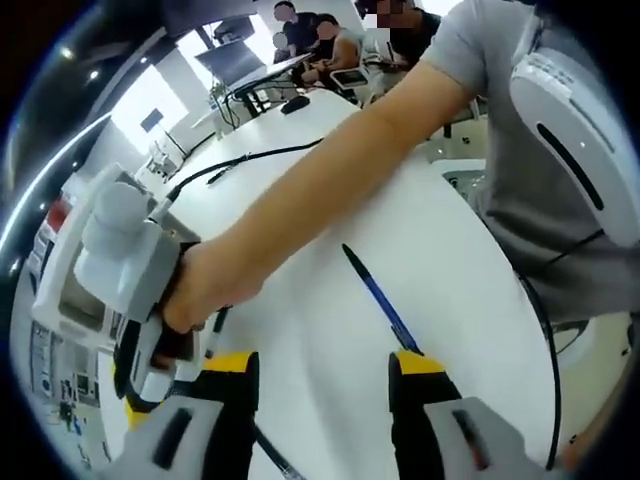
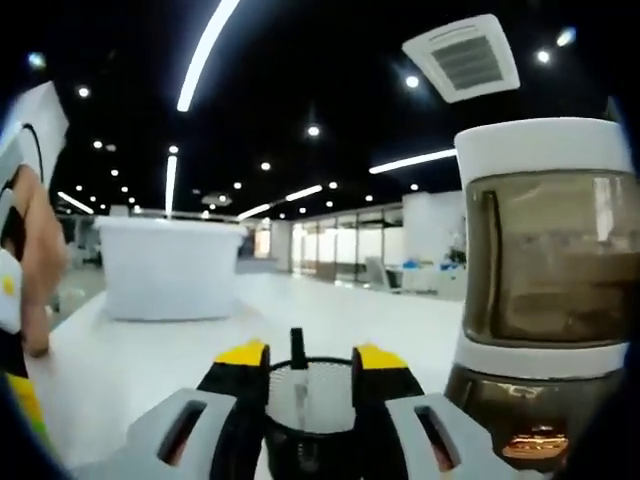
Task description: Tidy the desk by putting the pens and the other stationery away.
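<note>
Pen holder gripped, one pen left out

Your right gripper clenches the black mesh pen holder; your left gripper hangs released above the white surface, where the blue-and-black pen lies unstowed.

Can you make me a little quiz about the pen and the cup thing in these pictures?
1. True or false: the blue pen lies flat on the white table in the left gripper view.
2. In the right gripper view, what sits between the right gripper's fingers? A) a black mesh pen cup B) a stapler C) a book
3. Fill in: the left gripper is ____, with nothing between its fingers.

Key: 1 true; 2 A; 3 open
</note>
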Motion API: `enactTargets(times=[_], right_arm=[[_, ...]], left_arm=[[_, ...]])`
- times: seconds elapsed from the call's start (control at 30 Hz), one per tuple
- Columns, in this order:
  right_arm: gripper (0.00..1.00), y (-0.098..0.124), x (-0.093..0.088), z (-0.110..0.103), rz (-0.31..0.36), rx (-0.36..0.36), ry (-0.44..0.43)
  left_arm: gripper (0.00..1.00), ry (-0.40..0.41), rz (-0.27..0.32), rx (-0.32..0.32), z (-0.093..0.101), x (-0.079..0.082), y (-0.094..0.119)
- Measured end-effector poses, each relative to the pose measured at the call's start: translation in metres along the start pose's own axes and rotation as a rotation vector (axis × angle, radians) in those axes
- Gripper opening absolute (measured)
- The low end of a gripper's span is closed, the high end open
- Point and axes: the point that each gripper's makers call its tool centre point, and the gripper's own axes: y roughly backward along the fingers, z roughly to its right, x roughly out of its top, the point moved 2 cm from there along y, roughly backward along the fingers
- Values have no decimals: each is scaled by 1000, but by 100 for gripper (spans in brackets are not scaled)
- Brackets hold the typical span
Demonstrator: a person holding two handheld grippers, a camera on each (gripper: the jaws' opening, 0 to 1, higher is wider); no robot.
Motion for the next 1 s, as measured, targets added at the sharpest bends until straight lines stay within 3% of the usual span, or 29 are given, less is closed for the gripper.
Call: enactTargets(times=[0.1, 0.2, 0.33, 0.63, 1.0], right_arm=[[29, 1, -1, 0, -15, 1, 5], [24, 4, -2, 1, -29, 3, 5], [22, 11, 6, 4, -30, 9, -5], [21, 26, 10, -4, -39, 40, 6], [20, 77, 3, -19, -72, 104, 88]], left_arm=[[53, 2, 1, -8, 1, -1, -1], [53, 29, 25, 31, -8, 4, -1], [53, 36, 48, 37, -9, 7, 1], [53, 28, 25, 11, -4, 3, -7], [53, 5, 18, 23, 0, 5, -2]])
